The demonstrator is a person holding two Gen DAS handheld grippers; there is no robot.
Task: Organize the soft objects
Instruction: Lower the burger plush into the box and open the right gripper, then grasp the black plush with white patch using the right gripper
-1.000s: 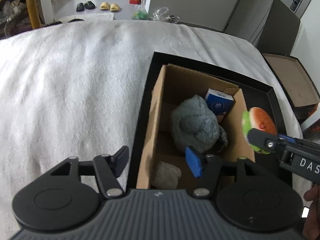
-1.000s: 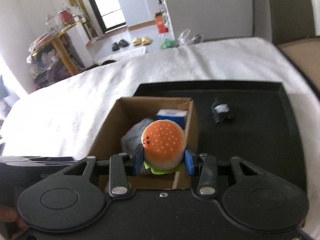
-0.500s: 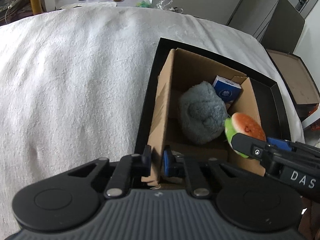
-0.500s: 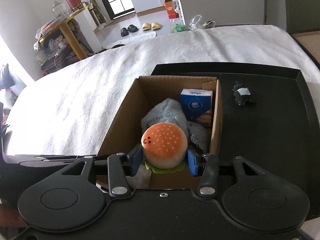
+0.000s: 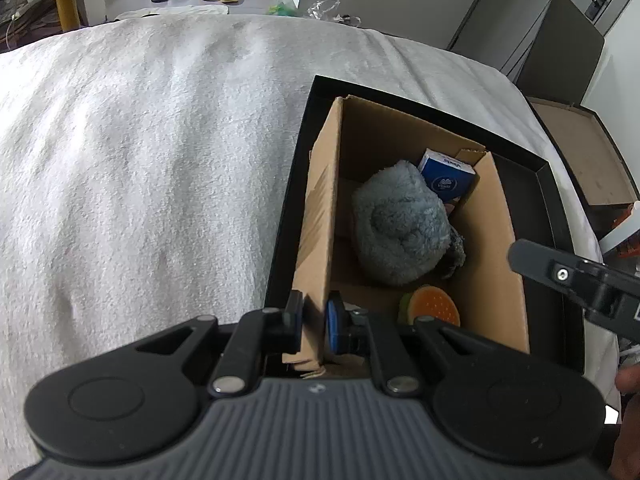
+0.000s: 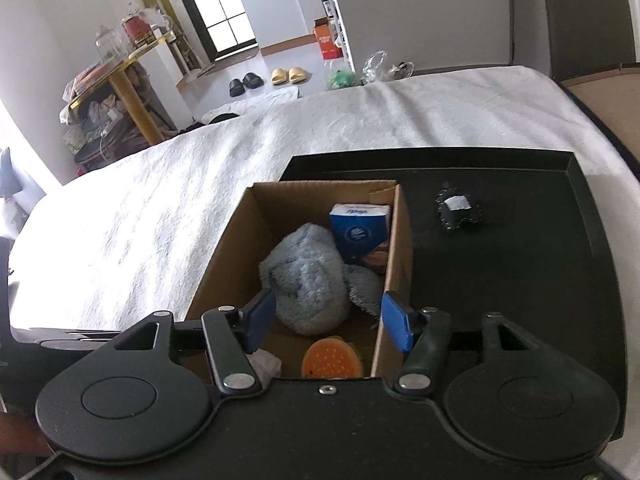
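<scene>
Burger toy lies in the box, orange seeded bun up, green edge showing.
Left gripper pinches the box wall; right gripper hangs spread above, beside grey plush.

Home, bed blanket, slippers by door, cluttered table

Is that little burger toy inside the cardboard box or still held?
Inside. The burger toy lies on the cardboard box floor; the right gripper is open above it.
</scene>
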